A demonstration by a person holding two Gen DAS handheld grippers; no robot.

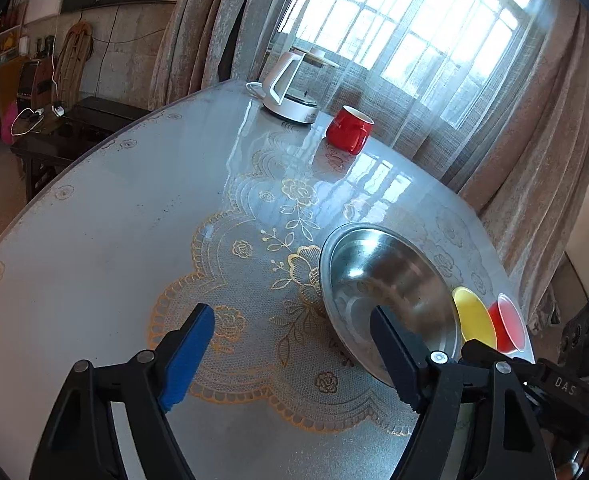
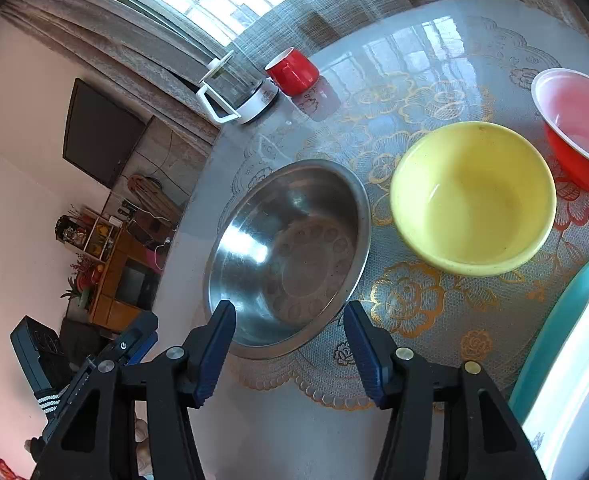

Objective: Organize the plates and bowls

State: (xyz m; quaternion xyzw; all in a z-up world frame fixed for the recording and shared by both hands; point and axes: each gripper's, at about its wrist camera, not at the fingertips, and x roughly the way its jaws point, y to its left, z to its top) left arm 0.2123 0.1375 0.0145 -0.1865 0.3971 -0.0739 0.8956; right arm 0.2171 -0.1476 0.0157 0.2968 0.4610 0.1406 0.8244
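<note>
Right gripper jaws spread, nothing pinched; the steel bowl's near rim sits just ahead between them on the counter. Left gripper jaws also spread and empty, same steel bowl by its right jaw. Right of the steel bowl: yellow bowl, then red bowl; teal plate at right edge; red mug and kettle far beyond.

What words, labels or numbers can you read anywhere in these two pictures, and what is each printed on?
"DAS": white letters on the black body of the right tongs, seen at the edge of the left wrist view.
Red mug: a faint white mark on its side, too blurred to read.
Kettle base: small markings, too small to read.
Nothing else legible.
</note>
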